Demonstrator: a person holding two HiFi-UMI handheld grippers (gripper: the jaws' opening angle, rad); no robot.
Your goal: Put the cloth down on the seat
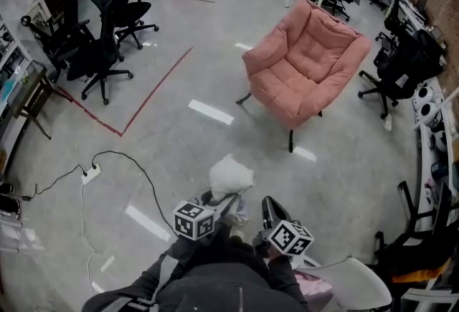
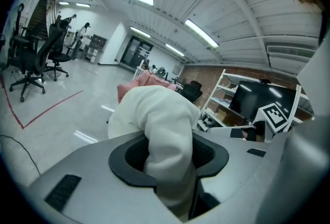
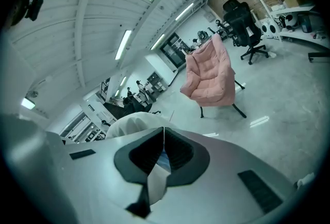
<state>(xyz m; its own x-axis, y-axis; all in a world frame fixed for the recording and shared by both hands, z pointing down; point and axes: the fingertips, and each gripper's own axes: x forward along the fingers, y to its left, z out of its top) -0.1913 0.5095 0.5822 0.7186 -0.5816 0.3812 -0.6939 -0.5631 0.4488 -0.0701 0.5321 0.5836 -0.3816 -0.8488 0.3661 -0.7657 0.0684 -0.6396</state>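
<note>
A bunched white cloth [image 1: 231,176] hangs in front of me, above the floor, with my left gripper [image 1: 228,201] shut on it. In the left gripper view the cloth [image 2: 160,125] fills the gap between the black pads of that gripper [image 2: 167,158] and bulges out above them. My right gripper [image 1: 267,209] is just right of the cloth, apart from it. Its jaws [image 3: 164,153] stand shut to a thin slit, with the cloth [image 3: 129,121] showing behind them to the left. The pink armchair [image 1: 305,63] stands some way ahead, its seat bare; it also shows beyond each gripper [image 2: 147,81] [image 3: 209,73].
Black office chairs [image 1: 107,38] stand at the far left and more [image 1: 401,67] at the right by desks. A power strip with its cable [image 1: 90,174] lies on the floor at left. Red tape [image 1: 154,92] marks the floor. A white chair [image 1: 351,282] is close at bottom right.
</note>
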